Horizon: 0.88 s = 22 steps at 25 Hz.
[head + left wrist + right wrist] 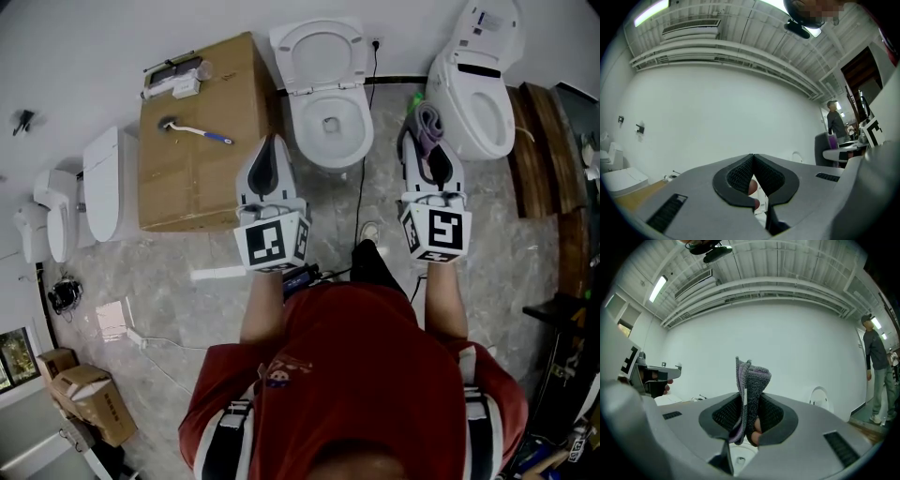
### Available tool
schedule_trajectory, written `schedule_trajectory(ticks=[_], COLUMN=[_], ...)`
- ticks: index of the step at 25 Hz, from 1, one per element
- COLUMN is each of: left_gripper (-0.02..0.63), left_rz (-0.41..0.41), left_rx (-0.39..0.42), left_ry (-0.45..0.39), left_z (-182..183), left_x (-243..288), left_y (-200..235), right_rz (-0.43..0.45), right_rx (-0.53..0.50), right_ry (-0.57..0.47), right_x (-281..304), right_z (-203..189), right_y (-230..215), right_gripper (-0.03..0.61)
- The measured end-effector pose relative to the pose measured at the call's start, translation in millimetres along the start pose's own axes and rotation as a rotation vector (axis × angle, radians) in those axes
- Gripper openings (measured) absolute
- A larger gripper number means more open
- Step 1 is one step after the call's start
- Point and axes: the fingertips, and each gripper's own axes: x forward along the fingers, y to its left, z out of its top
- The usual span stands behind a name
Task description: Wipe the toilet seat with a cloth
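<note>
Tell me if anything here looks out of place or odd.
A brush lies loose on the cardboard box left of the open toilet, and a cable trails across the floor. Nothing looks spilled.

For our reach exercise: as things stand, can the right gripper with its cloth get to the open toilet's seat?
Probably yes: the right gripper holds the cloth beside the toilet seat, whose lid stands up; only a floor cable lies between.
</note>
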Motion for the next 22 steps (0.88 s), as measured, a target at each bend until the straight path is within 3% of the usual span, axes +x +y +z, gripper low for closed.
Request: schedule_trajectory(ticks=[11,22], left_gripper=[0.012,0.012], left_rz=[0.098,0.127], left_rx=[0.035,0.035], left_ry=[-0.009,0.001], left_z=[-3.9,-19.6], left_x=[115.1,176.3], left_y=[-25.1,-24.9], right_rz=[0.091,0.137], right_rx=[0.026,0.02], right_ry=[-0.002,0.013], right_x=[110.6,173.8], right_z=[-12.5,-29.2], right_y=[-81.4,-100.3], right_gripper=[0.097,0.097])
